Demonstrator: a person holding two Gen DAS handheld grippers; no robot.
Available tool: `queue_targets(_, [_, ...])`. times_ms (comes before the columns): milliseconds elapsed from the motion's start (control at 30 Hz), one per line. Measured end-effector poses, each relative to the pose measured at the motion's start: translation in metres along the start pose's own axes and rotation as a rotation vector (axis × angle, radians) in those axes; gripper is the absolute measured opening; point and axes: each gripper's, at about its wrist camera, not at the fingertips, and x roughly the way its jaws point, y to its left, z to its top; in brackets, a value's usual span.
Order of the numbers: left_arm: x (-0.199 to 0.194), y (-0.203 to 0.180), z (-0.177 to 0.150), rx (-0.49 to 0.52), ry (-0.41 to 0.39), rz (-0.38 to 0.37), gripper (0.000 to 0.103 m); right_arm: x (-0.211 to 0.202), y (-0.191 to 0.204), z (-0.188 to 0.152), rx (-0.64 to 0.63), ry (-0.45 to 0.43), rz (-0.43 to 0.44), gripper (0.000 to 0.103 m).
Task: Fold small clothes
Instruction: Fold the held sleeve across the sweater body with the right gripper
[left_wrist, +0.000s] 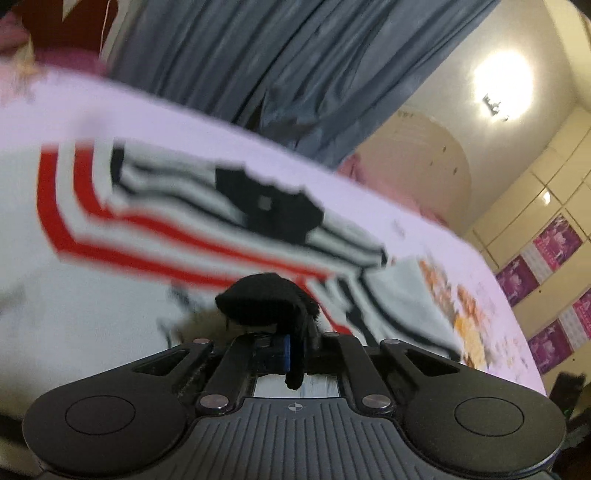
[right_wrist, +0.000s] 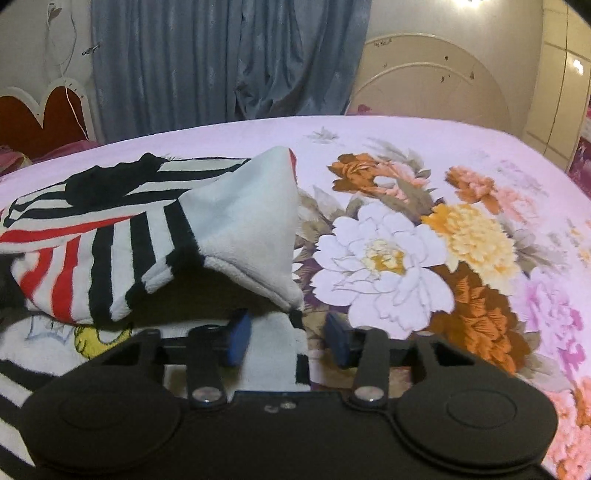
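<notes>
Striped fleece garment (right_wrist: 122, 240), black, white, red, bunched on the bed (right_wrist: 480, 155); left claw (left_wrist: 291, 347) pinches its black edge, right claw (right_wrist: 288, 336) spread just below it.

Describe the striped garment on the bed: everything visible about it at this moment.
The striped garment is soft, fleecy-looking, white with black and red stripes and a solid black patch. It lies rumpled on the floral bedspread, partly folded over itself, one corner turned up showing a plain pale underside. The left gripper is shut on a black edge; the right gripper is open with fabric between its fingers.
</notes>
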Motion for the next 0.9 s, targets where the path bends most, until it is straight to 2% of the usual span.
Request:
queue_targets(100, [-0.014, 0.007, 0.024, 0.015, -0.073, 0.032, 0.004, 0.004, 0.001, 0.006, 0.002, -0.004, 0.009, 0.036])
queue_targets(167, [-0.019, 0.021, 0.035, 0.01, -0.092, 0.074, 0.004, 0.006, 0.004, 0.01, 0.002, -0.004, 0.024, 0.036])
queue_targets(233, [-0.015, 0.035, 0.037, -0.003, -0.072, 0.106, 0.004, 0.008, 0.008, 0.012, -0.004, -0.003, 0.033, 0.035])
queue_targets(333, [0.005, 0.046, 0.022, 0.037, 0.013, 0.161, 0.004, 0.013, 0.011, 0.012, -0.004, 0.001, 0.027, 0.014])
queue_targets(433, [0.017, 0.05, 0.009, 0.062, 0.035, 0.193, 0.004, 0.006, -0.004, 0.009, 0.092, -0.016, 0.04, 0.013])
queue_targets(500, [0.021, 0.052, 0.003, 0.054, 0.04, 0.203, 0.004, 0.01, -0.015, 0.001, 0.156, 0.022, 0.041, 0.011])
queue_targets(600, [0.02, 0.051, 0.007, 0.076, 0.04, 0.216, 0.005, 0.007, -0.012, -0.003, 0.119, 0.033, 0.039, 0.011])
queue_targets(667, [0.011, 0.045, 0.008, 0.097, 0.028, 0.227, 0.005, 0.0, -0.015, 0.001, 0.119, 0.051, 0.06, 0.015])
queue_targets(733, [-0.001, 0.041, 0.007, 0.12, -0.004, 0.24, 0.014, -0.014, -0.021, 0.0, 0.126, 0.036, 0.072, 0.024])
queue_targets(767, [-0.012, 0.037, 0.007, 0.133, -0.04, 0.262, 0.029, -0.021, -0.024, 0.002, 0.134, 0.02, 0.08, 0.033])
queue_targets(800, [-0.017, 0.035, 0.008, 0.136, -0.063, 0.274, 0.046, -0.028, -0.028, 0.004, 0.144, -0.003, 0.088, 0.037])
queue_targets(833, [-0.023, 0.032, 0.009, 0.142, -0.092, 0.275, 0.051, -0.033, -0.03, 0.008, 0.15, -0.028, 0.094, 0.042])
queue_targets(900, [-0.029, 0.022, 0.013, 0.18, -0.128, 0.262, 0.052, -0.03, -0.033, 0.021, 0.148, -0.047, 0.103, 0.043])
